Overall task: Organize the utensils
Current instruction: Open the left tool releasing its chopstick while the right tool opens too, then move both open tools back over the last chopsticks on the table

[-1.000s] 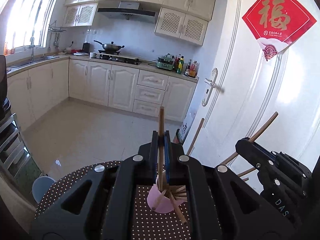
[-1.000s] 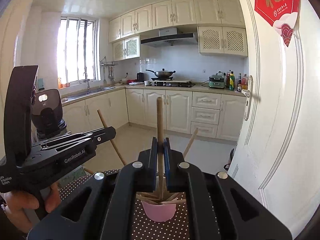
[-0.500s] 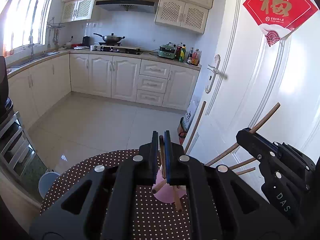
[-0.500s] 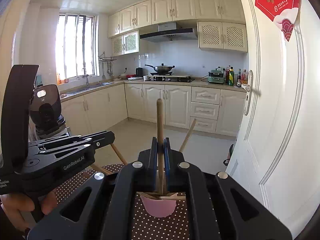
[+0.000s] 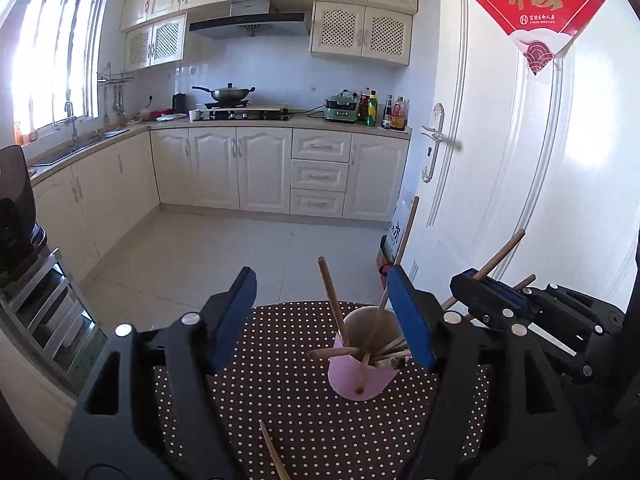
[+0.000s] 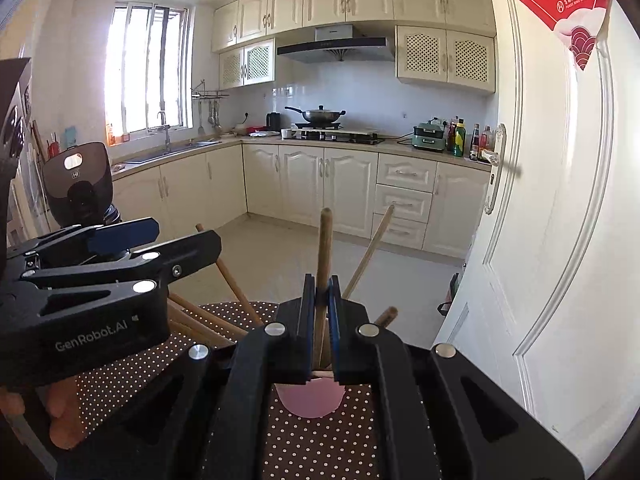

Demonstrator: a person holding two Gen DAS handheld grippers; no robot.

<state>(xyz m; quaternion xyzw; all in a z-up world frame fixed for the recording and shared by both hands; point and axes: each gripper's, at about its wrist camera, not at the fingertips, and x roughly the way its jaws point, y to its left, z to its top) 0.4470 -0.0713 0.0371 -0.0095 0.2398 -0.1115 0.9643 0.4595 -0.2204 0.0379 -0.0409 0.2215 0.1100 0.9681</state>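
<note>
A pink cup (image 5: 362,376) stands on the brown polka-dot table (image 5: 280,400) and holds several wooden chopsticks (image 5: 334,304). My left gripper (image 5: 322,312) is open, its jaws wide apart on either side of the cup, holding nothing. My right gripper (image 6: 322,300) is shut on one upright wooden chopstick (image 6: 323,248) just above the pink cup (image 6: 310,402). In the left wrist view the right gripper (image 5: 488,288) sits to the right of the cup. In the right wrist view the left gripper (image 6: 152,240) sits at the left.
One loose chopstick (image 5: 274,456) lies on the table near its front edge. A white door (image 5: 520,160) stands close on the right. Kitchen cabinets (image 5: 260,172) and a tiled floor (image 5: 224,252) lie beyond the table. A black appliance (image 6: 78,184) stands at left.
My left gripper has opened and let its chopstick go into the cup, where it leans. My right gripper keeps its chopstick and has shifted a little.
</note>
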